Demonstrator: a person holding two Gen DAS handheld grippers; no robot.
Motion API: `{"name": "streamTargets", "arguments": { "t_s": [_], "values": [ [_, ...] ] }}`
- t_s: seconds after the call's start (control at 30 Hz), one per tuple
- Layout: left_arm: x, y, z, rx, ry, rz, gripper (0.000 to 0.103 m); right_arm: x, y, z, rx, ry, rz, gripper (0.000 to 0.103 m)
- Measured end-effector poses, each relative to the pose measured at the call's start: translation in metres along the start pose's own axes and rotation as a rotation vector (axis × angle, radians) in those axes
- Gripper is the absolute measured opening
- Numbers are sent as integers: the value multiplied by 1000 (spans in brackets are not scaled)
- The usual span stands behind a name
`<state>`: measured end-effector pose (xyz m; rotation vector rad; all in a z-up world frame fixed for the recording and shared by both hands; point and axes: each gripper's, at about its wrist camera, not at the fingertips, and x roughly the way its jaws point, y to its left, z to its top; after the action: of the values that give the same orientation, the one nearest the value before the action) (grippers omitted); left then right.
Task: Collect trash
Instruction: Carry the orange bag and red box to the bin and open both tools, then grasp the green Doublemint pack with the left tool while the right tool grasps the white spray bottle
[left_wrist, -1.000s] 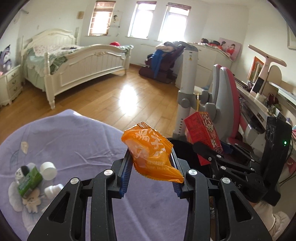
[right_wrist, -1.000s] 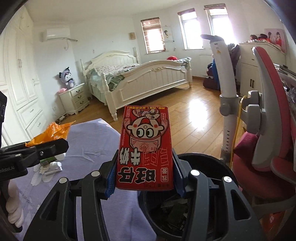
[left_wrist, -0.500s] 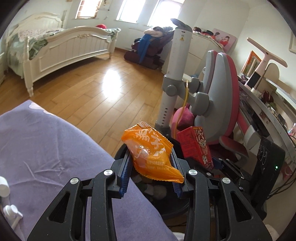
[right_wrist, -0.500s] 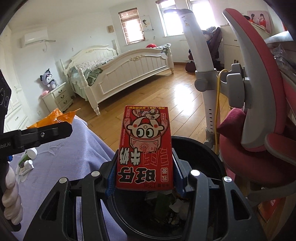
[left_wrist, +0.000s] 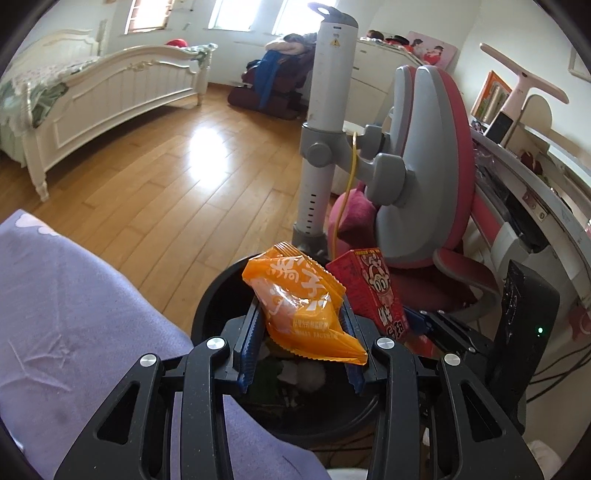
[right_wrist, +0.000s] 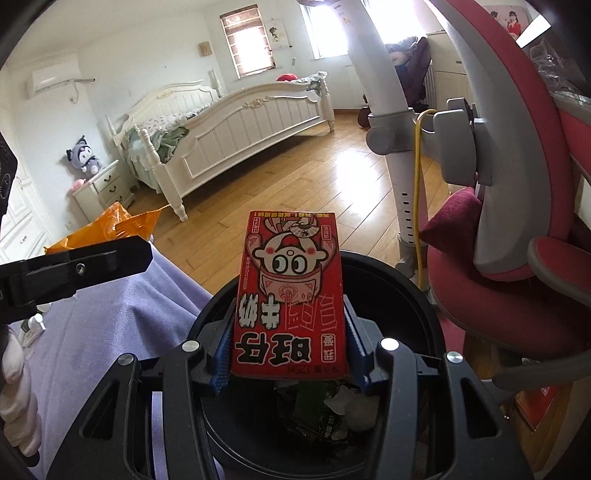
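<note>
My left gripper (left_wrist: 299, 325) is shut on an orange snack packet (left_wrist: 299, 306), held just above the black round trash bin (left_wrist: 210, 299). My right gripper (right_wrist: 290, 343) is shut on a red milk carton (right_wrist: 291, 295), also over the bin (right_wrist: 417, 306), which holds crumpled wrappers (right_wrist: 332, 406). In the left wrist view the red carton (left_wrist: 376, 288) hangs to the right of the packet. In the right wrist view the left gripper's finger (right_wrist: 81, 266) and the orange packet (right_wrist: 110, 229) show at the left.
A purple-covered table (left_wrist: 74, 302) lies left of the bin, with small white items (right_wrist: 35, 325) on it. A pink and grey chair (left_wrist: 424, 166) and a grey pole (left_wrist: 325, 122) stand behind the bin. A desk (left_wrist: 535, 192) runs along the right; a white bed (right_wrist: 240, 125) sits across the wood floor.
Both grippers moved right and down from over the purple table to above the bin, still holding the packet and carton. The bin's contents have come into view.
</note>
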<state>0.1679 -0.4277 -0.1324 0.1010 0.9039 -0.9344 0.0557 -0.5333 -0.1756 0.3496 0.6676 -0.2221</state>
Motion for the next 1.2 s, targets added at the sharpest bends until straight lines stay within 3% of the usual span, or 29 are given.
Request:
{"name": "streamTargets", "arguments": {
  "t_s": [0.23,0.3,0.37,0.43,0.77,0.97,1.2],
  "values": [
    [4,-8,3,21,-1,3,45,2,-3,1,2,9,-14,51],
    [2,-10,5,29,-17,20,63,4,-4,1,1,21,-23,52],
    [-3,-12,6,34,-37,34,74,7,-4,0,1,42,-28,60],
    [-10,-14,6,46,-49,41,76,3,-4,0,5,35,-36,75],
    [-63,-3,-5,43,-119,60,83,-16,27,2,-53,25,-22,78],
    [-112,43,-30,-26,-158,134,85,-22,65,12,-88,32,65,78],
    [-182,148,-78,-153,-180,342,85,-18,149,23,-214,90,240,78]
  ]
}}
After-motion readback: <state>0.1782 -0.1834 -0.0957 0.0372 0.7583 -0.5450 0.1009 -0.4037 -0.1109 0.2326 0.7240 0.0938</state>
